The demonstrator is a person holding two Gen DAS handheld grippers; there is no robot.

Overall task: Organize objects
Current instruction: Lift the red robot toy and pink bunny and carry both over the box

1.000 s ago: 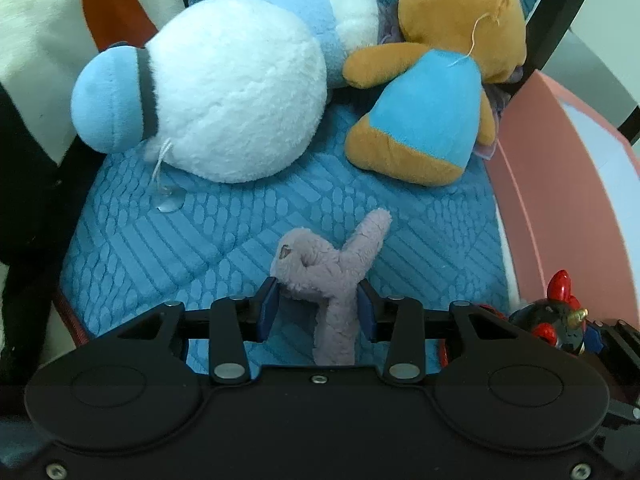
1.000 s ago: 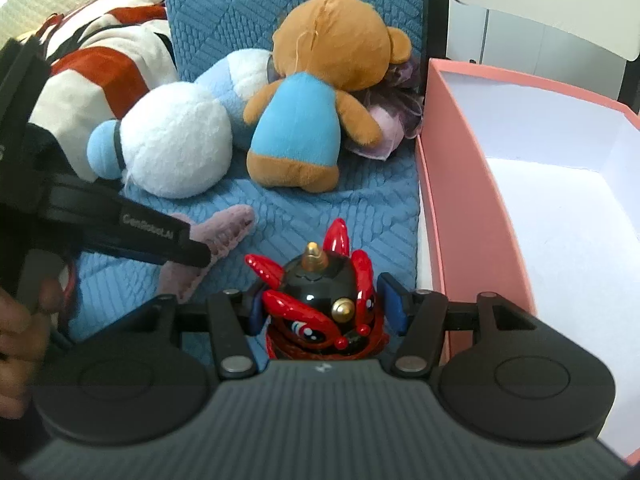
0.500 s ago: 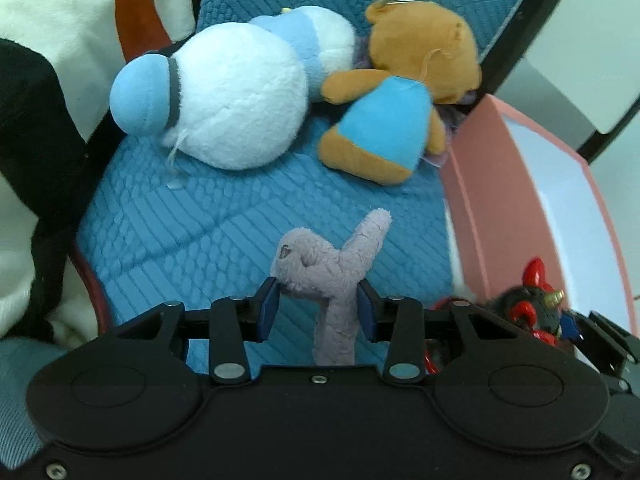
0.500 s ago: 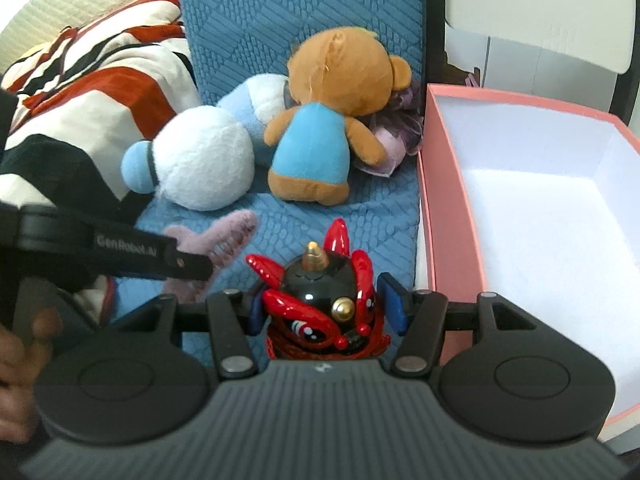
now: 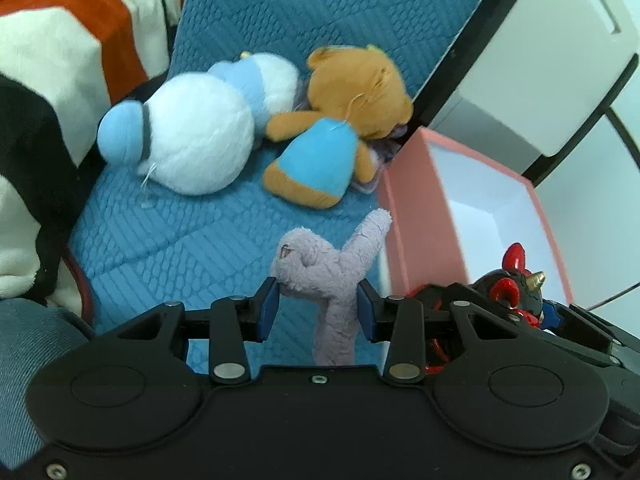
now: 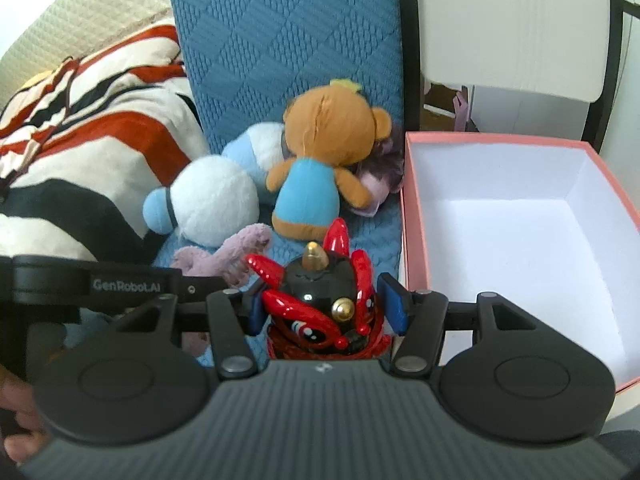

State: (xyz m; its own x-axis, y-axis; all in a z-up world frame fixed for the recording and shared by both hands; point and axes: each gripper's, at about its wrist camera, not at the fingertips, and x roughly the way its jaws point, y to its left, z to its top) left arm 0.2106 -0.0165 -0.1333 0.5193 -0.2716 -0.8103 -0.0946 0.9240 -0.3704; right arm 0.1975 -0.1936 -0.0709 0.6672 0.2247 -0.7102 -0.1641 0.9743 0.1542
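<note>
With my left gripper (image 5: 318, 310) clamped on the purple plush (image 5: 332, 280) and my right gripper (image 6: 326, 306) on the red-and-black toy (image 6: 324, 308), both carried loads needed releasing over the pink box (image 6: 410, 216).

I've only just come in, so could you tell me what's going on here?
A person is tidying toys with two handheld grippers. The left gripper is shut on a purple plush, the right gripper on a red-and-black figure. The pink box looks empty; a bear and white plush lie on the blue cushion.
</note>
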